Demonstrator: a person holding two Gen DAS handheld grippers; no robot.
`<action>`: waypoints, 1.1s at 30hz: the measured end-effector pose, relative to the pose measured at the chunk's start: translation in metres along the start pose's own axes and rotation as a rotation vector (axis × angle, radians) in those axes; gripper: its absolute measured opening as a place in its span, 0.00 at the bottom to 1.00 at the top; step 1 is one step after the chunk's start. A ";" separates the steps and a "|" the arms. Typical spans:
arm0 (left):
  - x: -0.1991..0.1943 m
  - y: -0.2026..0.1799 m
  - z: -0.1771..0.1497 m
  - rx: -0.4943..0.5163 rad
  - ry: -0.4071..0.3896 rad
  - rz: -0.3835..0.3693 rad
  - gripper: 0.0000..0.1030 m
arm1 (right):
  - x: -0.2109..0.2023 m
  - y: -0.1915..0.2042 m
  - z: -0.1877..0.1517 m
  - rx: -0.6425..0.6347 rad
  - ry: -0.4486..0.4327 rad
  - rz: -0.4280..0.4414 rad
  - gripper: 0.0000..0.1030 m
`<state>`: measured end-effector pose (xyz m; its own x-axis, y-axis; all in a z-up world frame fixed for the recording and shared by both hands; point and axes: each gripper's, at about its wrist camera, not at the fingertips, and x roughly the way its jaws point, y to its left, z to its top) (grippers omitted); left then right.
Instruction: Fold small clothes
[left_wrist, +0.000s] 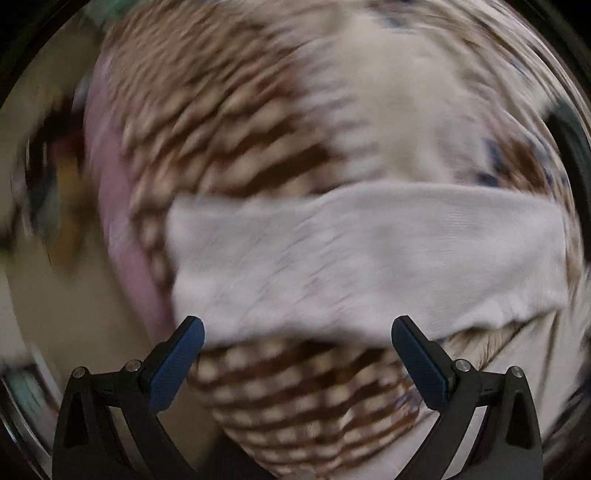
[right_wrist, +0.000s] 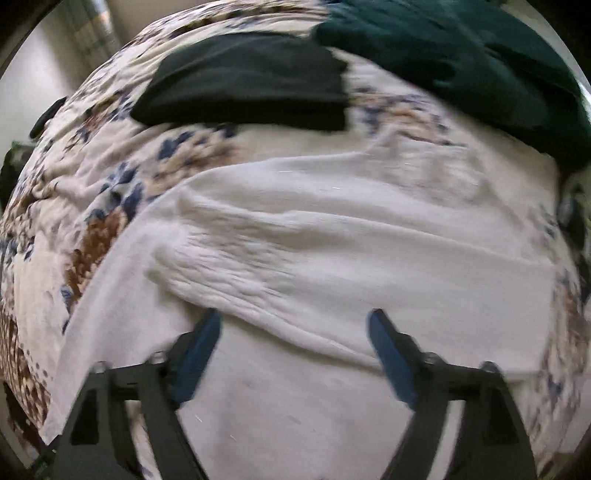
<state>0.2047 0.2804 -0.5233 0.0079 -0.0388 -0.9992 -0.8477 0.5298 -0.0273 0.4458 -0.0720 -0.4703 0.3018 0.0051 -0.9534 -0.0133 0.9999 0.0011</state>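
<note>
A small white garment lies as a wide folded band on a patterned bedspread. My left gripper is open just in front of its near edge, with nothing between the blue pads. In the right wrist view the same white garment lies spread with a fold ridge across it. My right gripper is open right over it, with its fingers close above the cloth and holding nothing. Both views are blurred by motion.
A folded black garment lies beyond the white one on the bedspread. A dark green garment lies at the far right. A pink cloth edge runs along the bed's left side, with blurred room clutter past it.
</note>
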 end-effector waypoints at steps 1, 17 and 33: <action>0.006 0.014 -0.001 -0.060 0.021 -0.028 1.00 | -0.005 -0.015 0.000 0.023 0.003 -0.007 0.87; 0.011 0.054 0.023 -0.454 -0.166 -0.114 0.08 | 0.004 -0.089 -0.020 0.003 0.115 -0.221 0.87; -0.162 -0.200 -0.048 0.308 -0.613 -0.267 0.06 | 0.007 -0.166 -0.042 0.151 0.127 0.056 0.92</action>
<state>0.3470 0.1398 -0.3547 0.5649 0.2333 -0.7915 -0.5887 0.7861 -0.1884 0.4104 -0.2389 -0.4894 0.1820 0.0689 -0.9809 0.1190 0.9887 0.0916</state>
